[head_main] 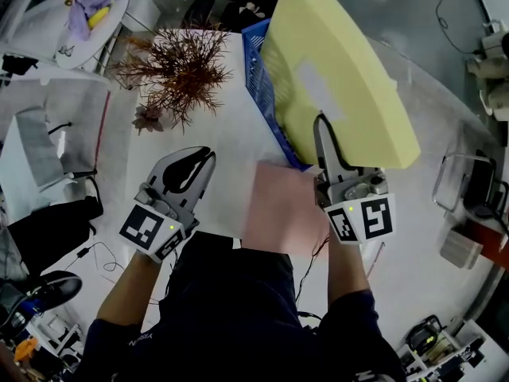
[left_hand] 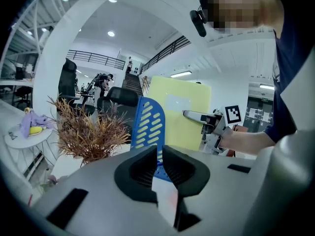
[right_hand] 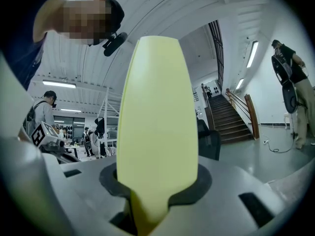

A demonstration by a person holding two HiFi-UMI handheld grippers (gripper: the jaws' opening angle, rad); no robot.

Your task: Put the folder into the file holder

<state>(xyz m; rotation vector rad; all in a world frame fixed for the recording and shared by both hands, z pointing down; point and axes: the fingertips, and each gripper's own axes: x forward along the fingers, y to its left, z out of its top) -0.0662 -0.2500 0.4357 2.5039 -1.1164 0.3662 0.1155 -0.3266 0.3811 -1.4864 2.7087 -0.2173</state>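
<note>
A thick pale-yellow folder (head_main: 334,78) is lifted off the table and tilted, its lower end over the blue slotted file holder (head_main: 258,78). My right gripper (head_main: 321,126) is shut on the folder's near edge; in the right gripper view the folder (right_hand: 157,122) fills the space between the jaws. From the left gripper view, the folder (left_hand: 179,114) stands just behind the holder's blue wall (left_hand: 150,124). My left gripper (head_main: 205,157) hovers low over the white table (head_main: 231,142), left of the holder, jaws together with nothing held.
A pink sheet (head_main: 282,209) lies on the table under my right hand. A dried brown plant (head_main: 179,66) stands left of the holder. A round side table (head_main: 119,22) with a purple cloth is at far left. Cables and gear surround the table.
</note>
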